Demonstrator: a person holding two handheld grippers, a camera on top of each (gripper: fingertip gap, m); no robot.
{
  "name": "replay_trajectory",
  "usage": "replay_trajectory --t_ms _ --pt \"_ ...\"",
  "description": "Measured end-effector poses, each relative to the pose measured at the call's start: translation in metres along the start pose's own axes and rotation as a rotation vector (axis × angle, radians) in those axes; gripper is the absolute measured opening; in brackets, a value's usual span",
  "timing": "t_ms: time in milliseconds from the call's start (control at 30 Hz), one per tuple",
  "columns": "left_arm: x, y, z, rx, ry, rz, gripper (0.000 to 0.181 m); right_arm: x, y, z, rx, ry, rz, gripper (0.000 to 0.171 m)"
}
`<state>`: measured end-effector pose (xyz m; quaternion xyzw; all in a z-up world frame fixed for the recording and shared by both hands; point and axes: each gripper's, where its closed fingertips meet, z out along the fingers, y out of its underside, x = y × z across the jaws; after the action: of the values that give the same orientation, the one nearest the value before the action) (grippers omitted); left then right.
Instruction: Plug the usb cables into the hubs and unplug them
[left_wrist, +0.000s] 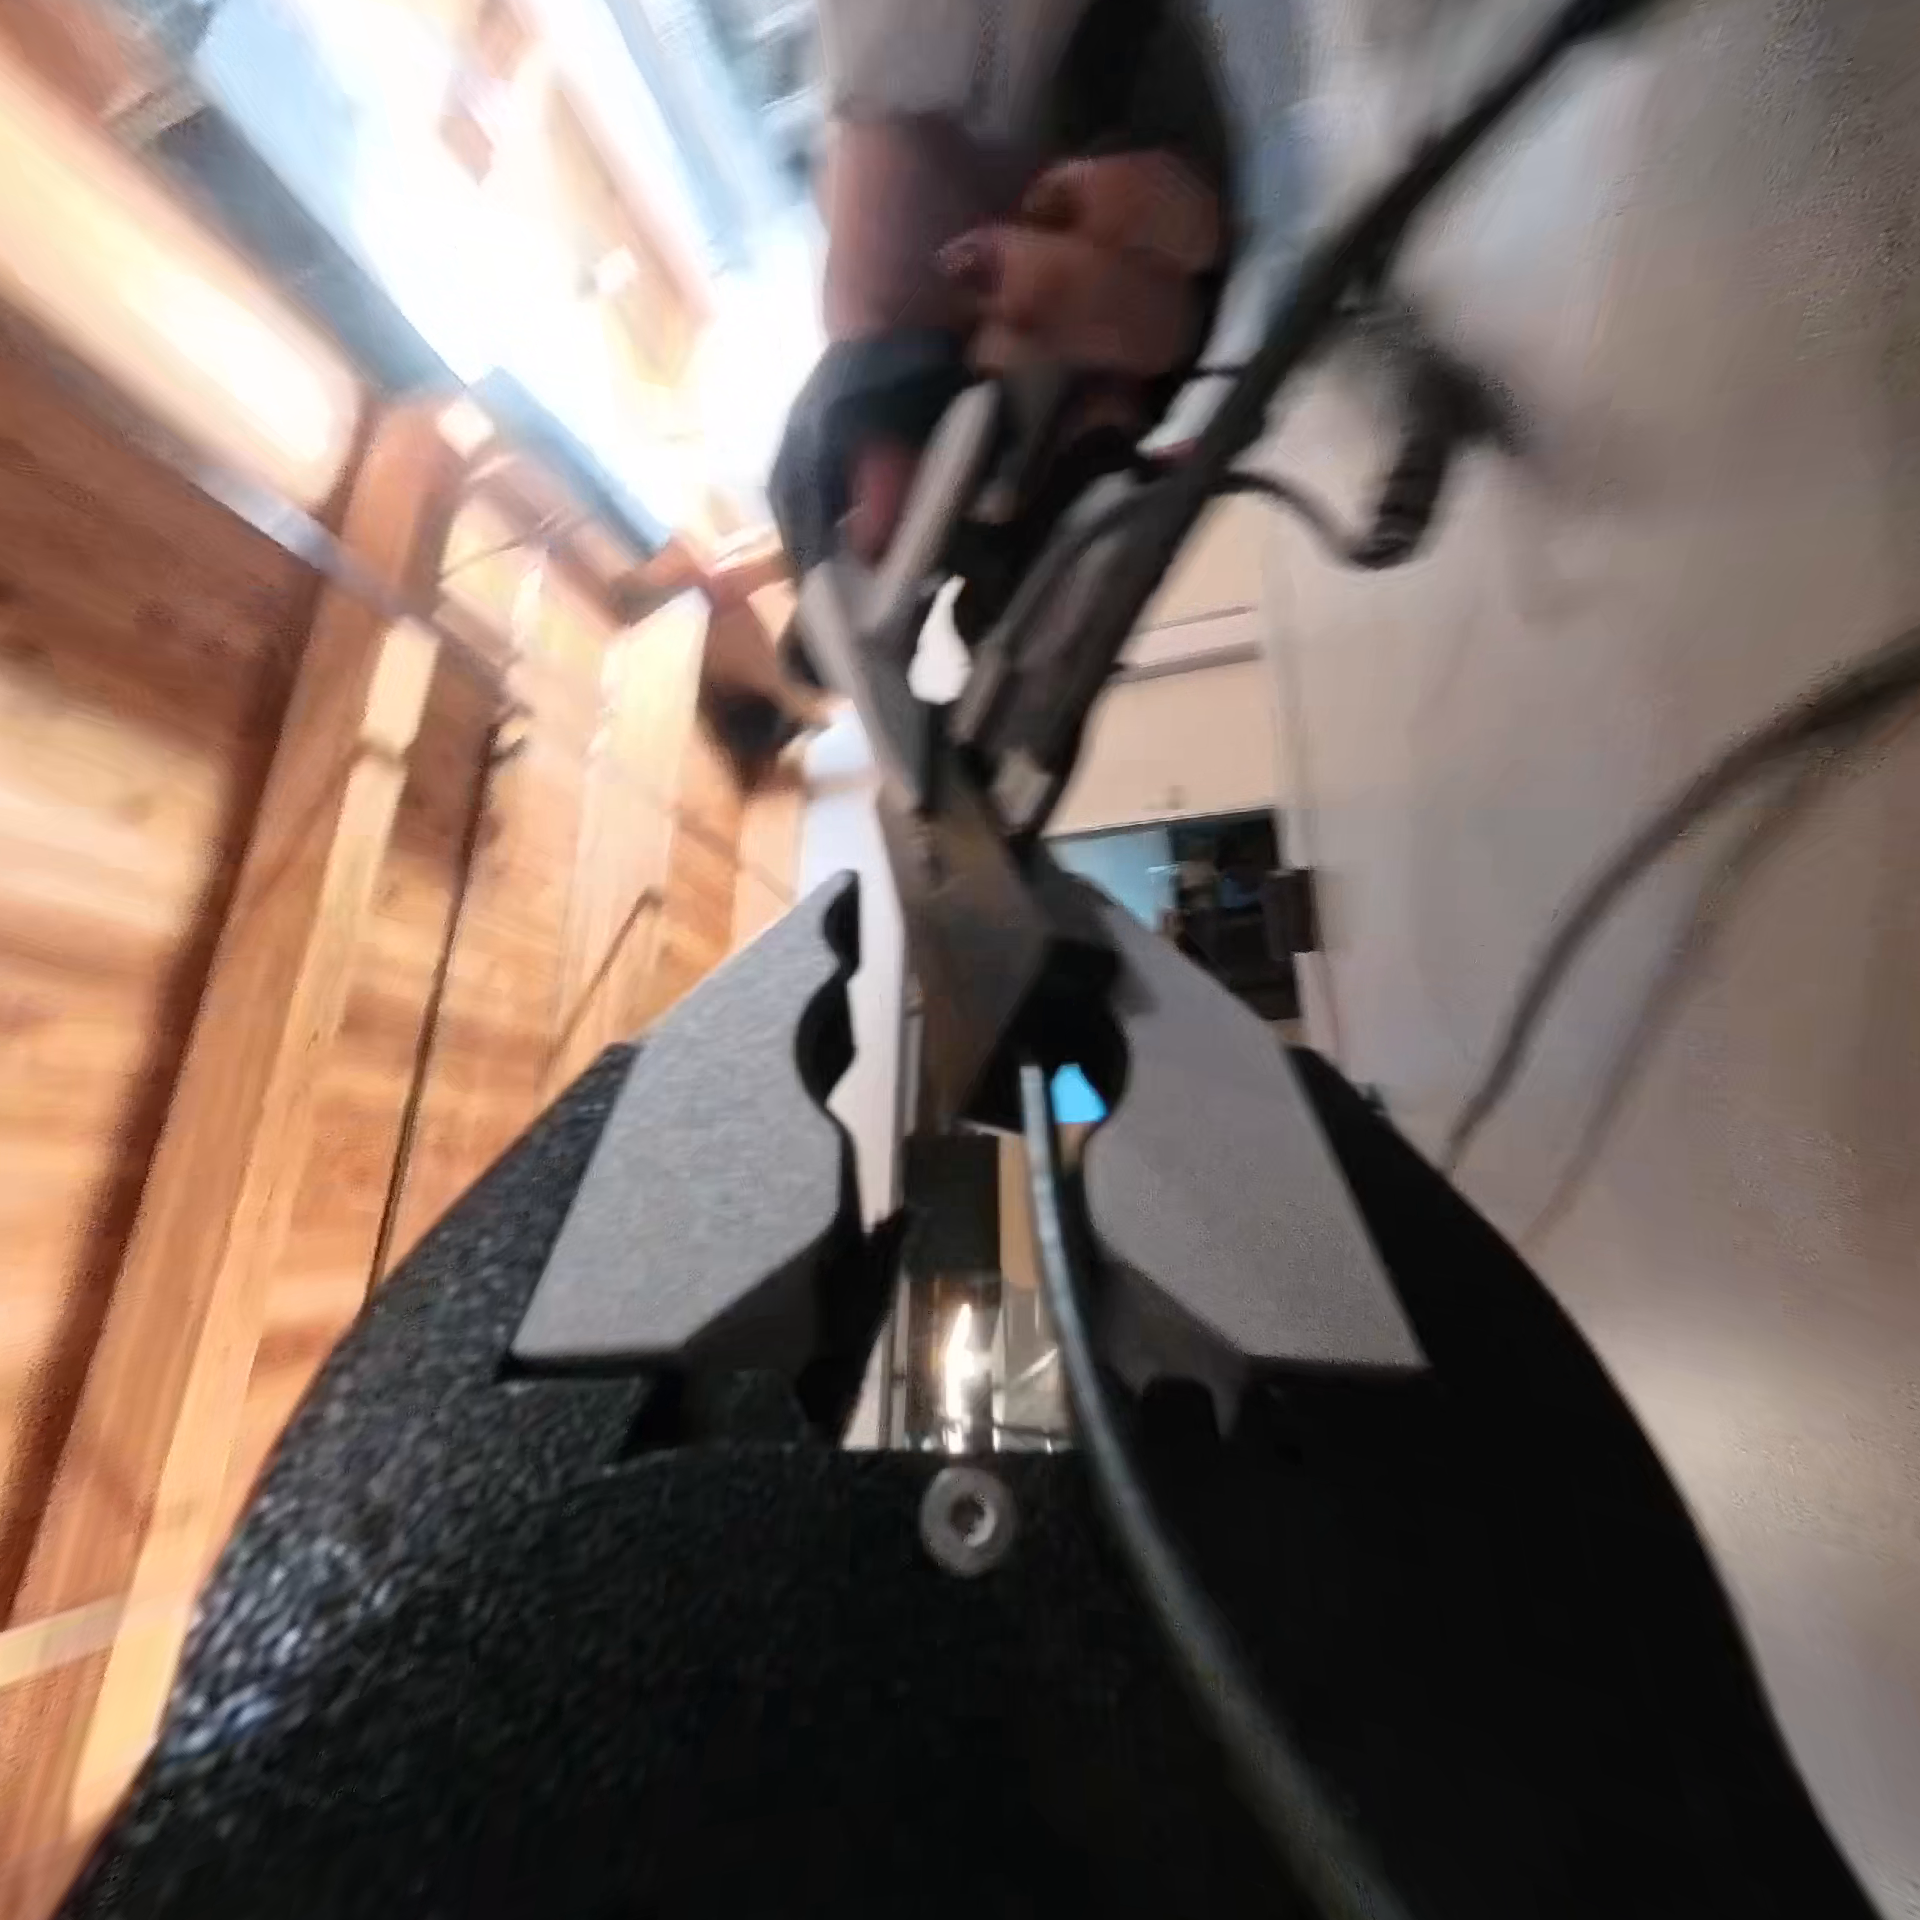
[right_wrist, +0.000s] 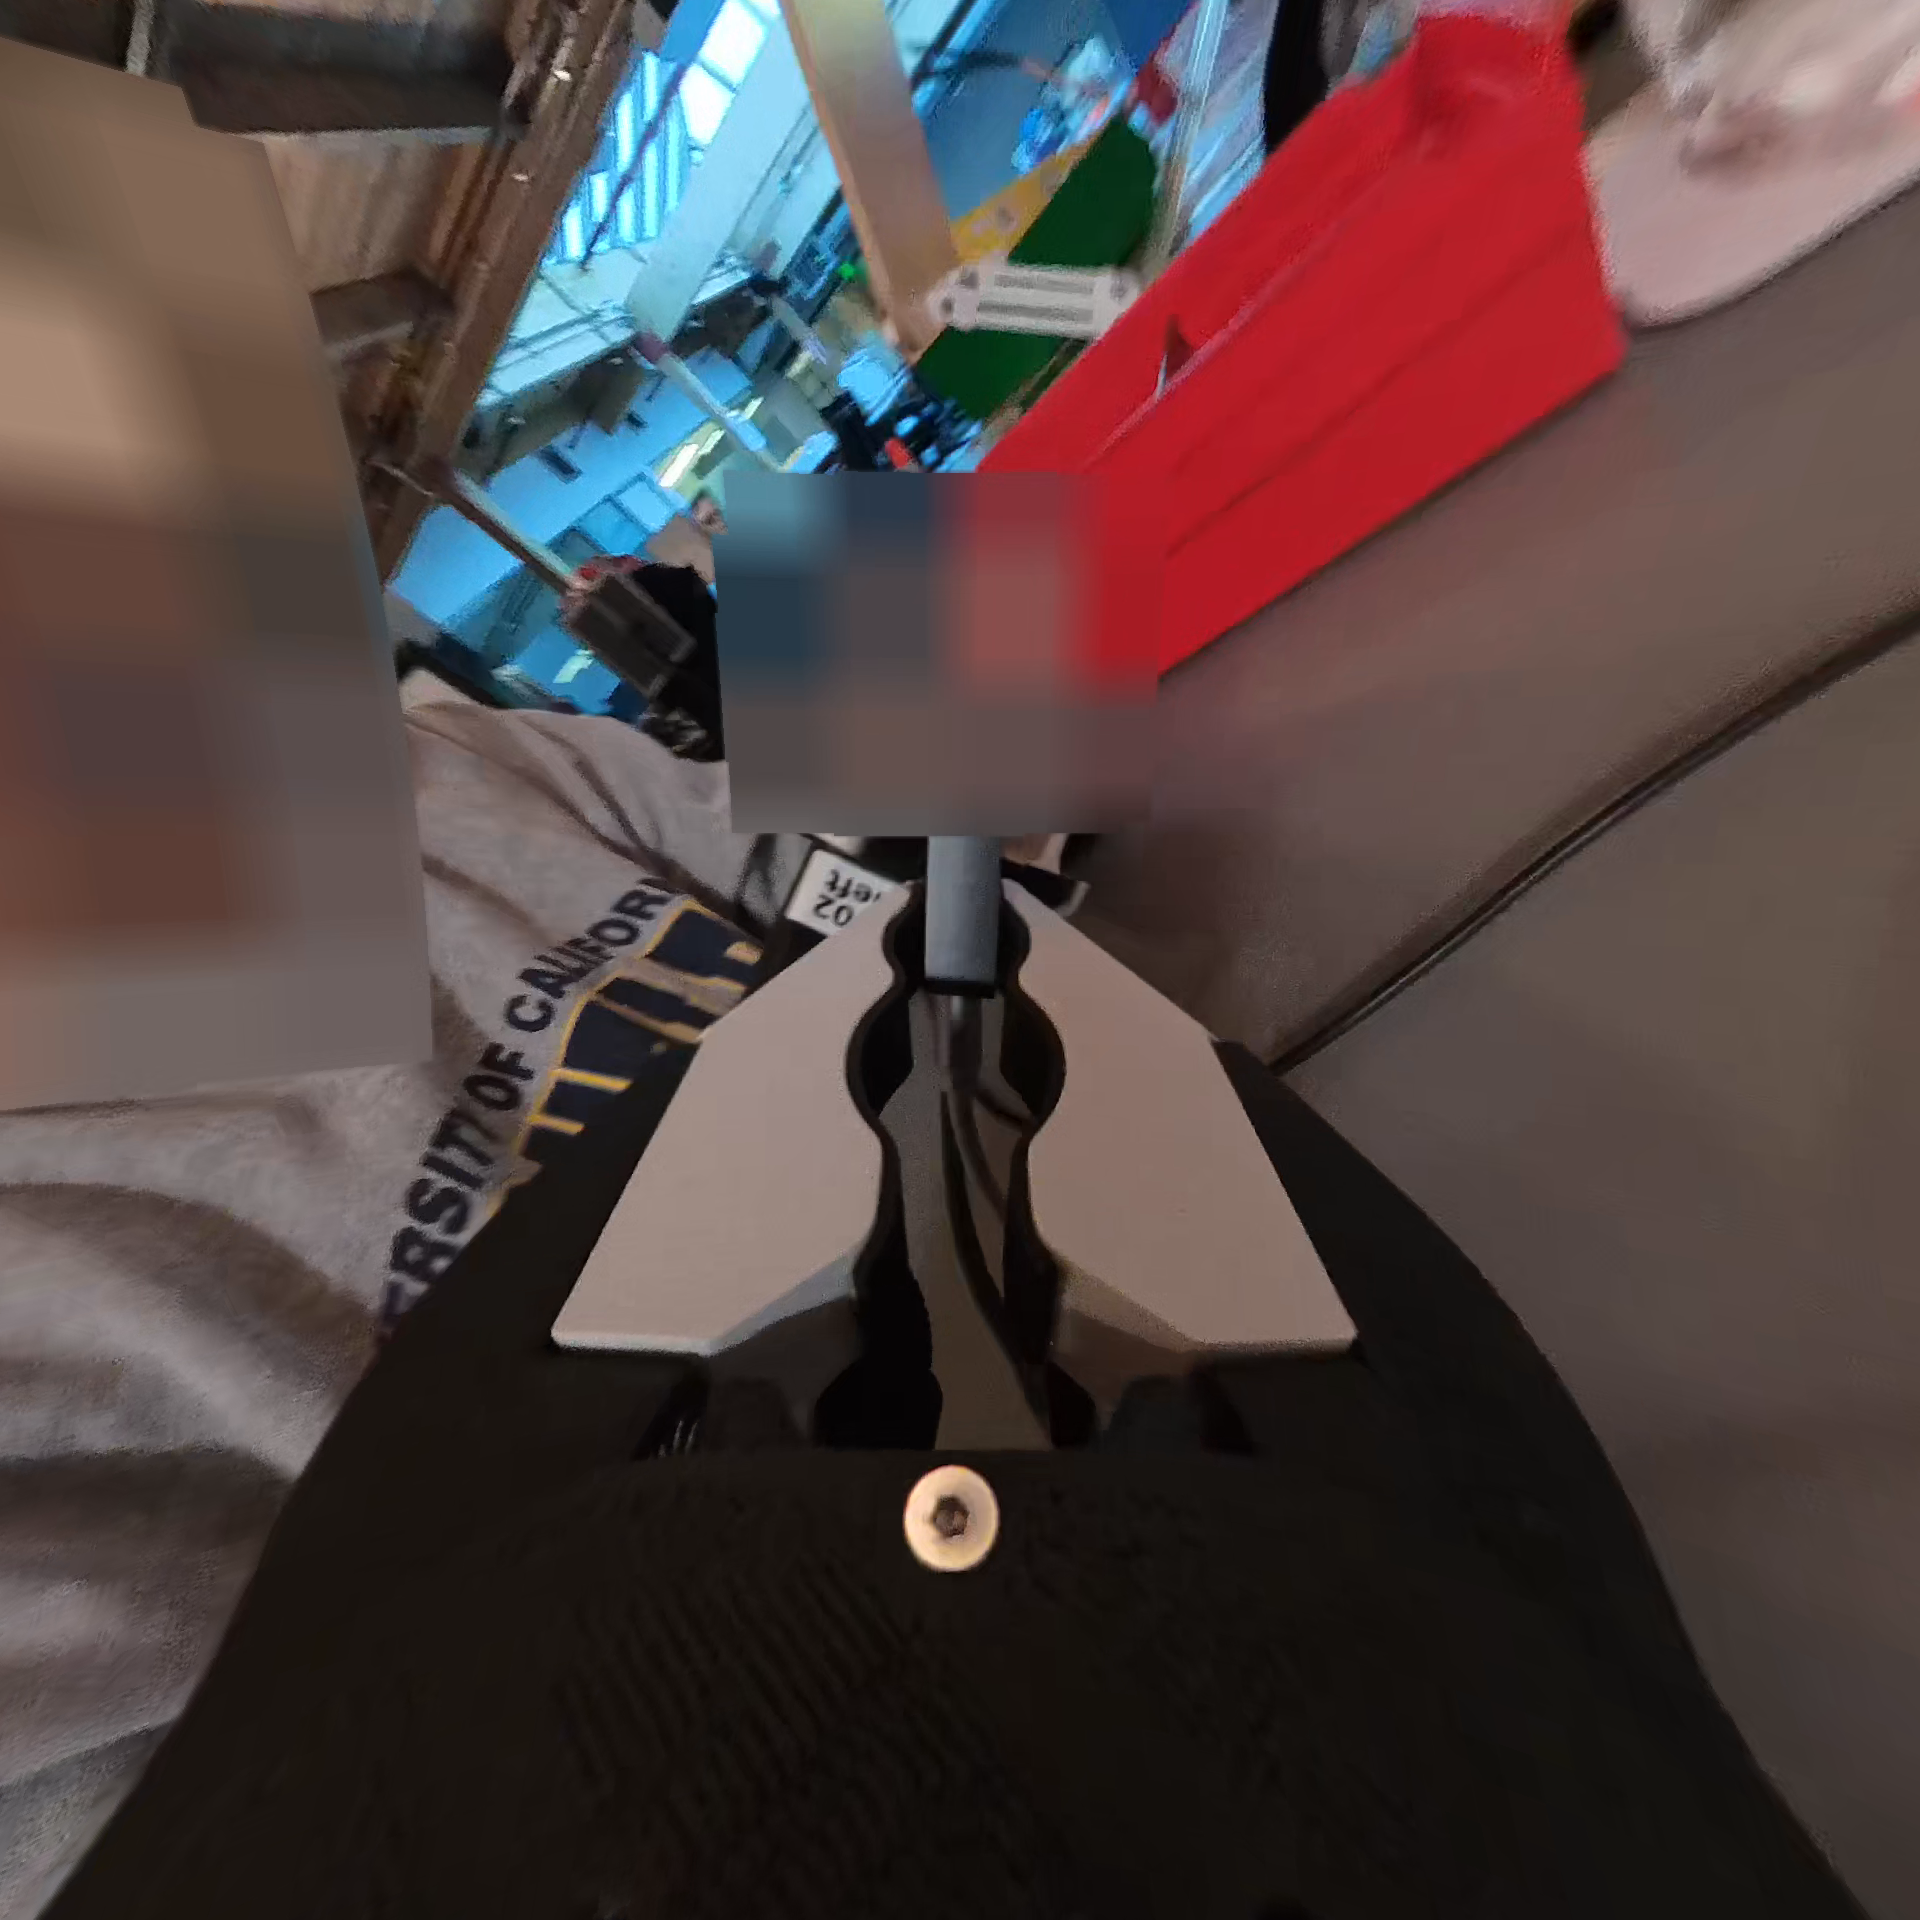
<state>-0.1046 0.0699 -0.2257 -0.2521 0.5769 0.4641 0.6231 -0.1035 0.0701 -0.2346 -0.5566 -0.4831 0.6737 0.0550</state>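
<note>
In the left wrist view, which is motion-blurred, my left gripper (left_wrist: 977, 914) is shut on a flat dark grey usb hub (left_wrist: 966, 977) that stands tilted between its fingers. A thin black cable (left_wrist: 1049, 1247) runs back from the hub along the right finger. My right gripper (left_wrist: 977, 727), held by a person's hand (left_wrist: 1091, 239), sits just beyond the hub's far end with a plug (left_wrist: 1023, 779) pointing at it. In the right wrist view, my right gripper (right_wrist: 961, 925) is shut on a grey usb cable plug (right_wrist: 961, 883). Its cable (right_wrist: 956, 1091) trails back between the fingers. The plug's tip is hidden.
A red box (right_wrist: 1351, 364) stands on the grey table (right_wrist: 1558, 935) beyond my right gripper. A person's grey sweatshirt (right_wrist: 312, 1195) fills the left of that view. Wooden framing (left_wrist: 260, 831) is at the left of the left wrist view; loose black cables (left_wrist: 1403, 488) lie on a pale surface at right.
</note>
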Motion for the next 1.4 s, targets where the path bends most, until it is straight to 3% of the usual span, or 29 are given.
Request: replay_trajectory --t_ms 33,100,267,467,633,800,1100,1233,1400 --pt "-0.011 0.011 0.002 -0.039 -0.072 -0.066 0.059 -0.002 -0.007 -0.002 0.020 0.041 -0.055 0.008" --pt "-0.015 0.039 0.004 -0.142 -0.095 -0.224 0.080 -0.011 -0.025 -0.009 0.071 0.132 -0.165 0.008" --pt "-0.003 0.095 0.000 -0.314 -0.093 -0.508 0.080 -0.063 -0.093 -0.049 0.254 0.419 -0.496 0.008" --pt "0.015 0.116 0.000 -0.375 -0.062 -0.717 0.074 -0.161 -0.196 -0.106 0.390 0.733 -0.847 0.008" --pt "0.022 0.129 -0.003 -0.388 -0.067 -0.912 0.074 -0.236 -0.279 -0.131 0.360 0.950 -1.070 0.009" --pt "0.032 0.136 -0.004 -0.410 -0.042 -0.966 0.067 -0.305 -0.336 -0.157 0.319 1.152 -1.234 0.008" --pt "0.046 0.121 0.001 -0.386 0.041 -0.879 0.062 -0.394 -0.399 -0.221 0.351 1.483 -1.333 0.008" --pt "0.030 0.112 -0.001 -0.308 -0.016 -0.860 0.050 -0.416 -0.404 -0.254 0.371 1.581 -1.312 0.008" --pt "0.043 0.115 0.001 -0.347 0.030 -0.862 0.055 -0.431 -0.388 -0.293 0.354 1.637 -1.294 0.008"
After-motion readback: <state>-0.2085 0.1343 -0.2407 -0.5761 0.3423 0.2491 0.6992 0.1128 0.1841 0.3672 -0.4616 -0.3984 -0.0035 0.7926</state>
